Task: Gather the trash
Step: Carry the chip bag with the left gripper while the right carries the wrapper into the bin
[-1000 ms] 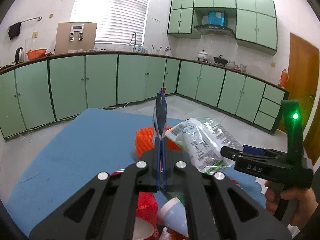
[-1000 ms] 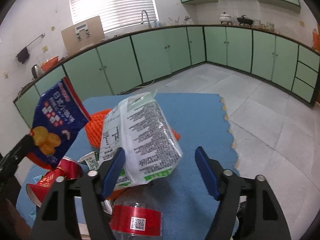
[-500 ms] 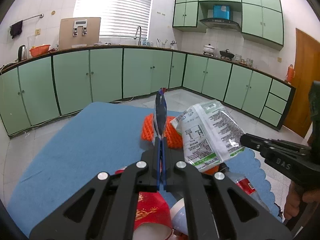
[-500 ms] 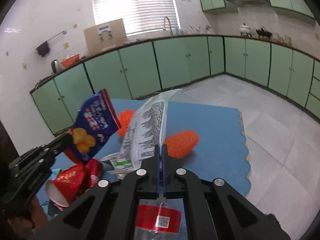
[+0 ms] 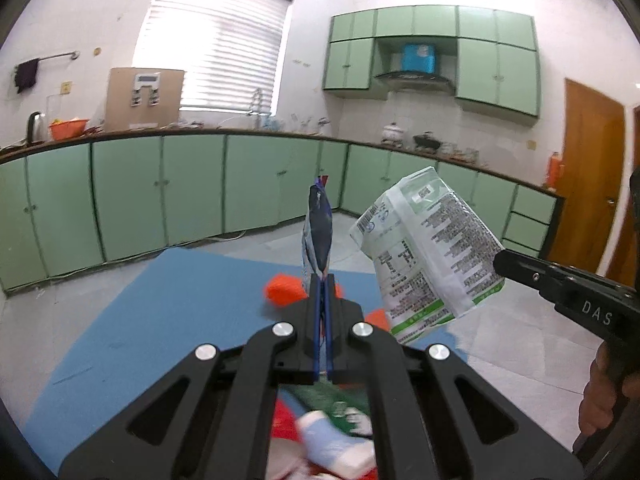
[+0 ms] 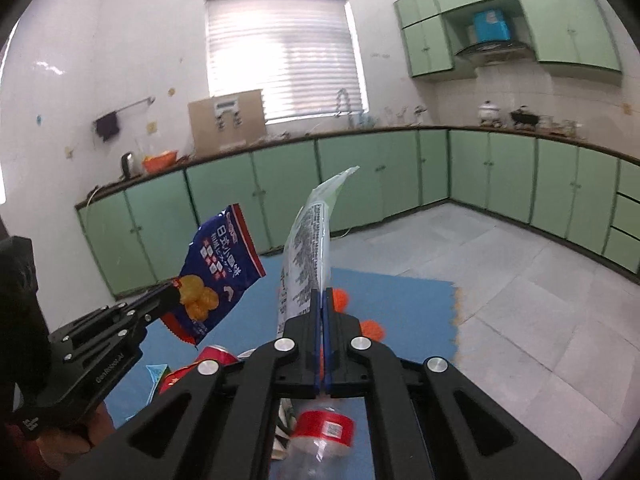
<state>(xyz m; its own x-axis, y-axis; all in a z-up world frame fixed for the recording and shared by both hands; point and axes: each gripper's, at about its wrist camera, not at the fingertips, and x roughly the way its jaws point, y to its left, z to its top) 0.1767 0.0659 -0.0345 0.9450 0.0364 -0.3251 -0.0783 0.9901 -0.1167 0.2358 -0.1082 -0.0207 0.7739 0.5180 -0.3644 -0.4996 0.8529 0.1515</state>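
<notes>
Both grippers are loaded and clear of the mat.

Left gripper (image 5: pixel 322 280): jaws pinched flat on the bottom edge of the blue snack bag (image 6: pixel 218 276). From its own camera the bag shows edge-on, standing up from the tips; from the right wrist view it hangs in the air above the near left part of the blue mat (image 5: pixel 168 304), printed face showing.

Right gripper (image 6: pixel 322 296): jaws clamped on the white-and-green printed bag (image 5: pixel 428 252), gripped at its lower edge. The bag stands up from the tips, lifted well above the mat, just right of the snack bag.

Progress, as a judgement: two pieces picked up, none yet deposited. No bin or trash sack is visible in either view, so where they go cannot be told.

Left on the mat:
- red paper cups (image 6: pixel 192 366) lying near the near edge, towards the left;
- a clear plastic bottle with a red label (image 6: pixel 326 428) at the near edge, directly under the right gripper;
- orange mesh pieces (image 5: pixel 284 290) towards the middle of the mat, partly hidden behind the fingers;
- a small light-blue and white wrapper (image 5: pixel 332 440) at the near edge, blurred, kind unclear.

Roughly an early-to-middle stage: most of the litter is on the mat, and both held bags need dropping off before either claw can take more.
</notes>
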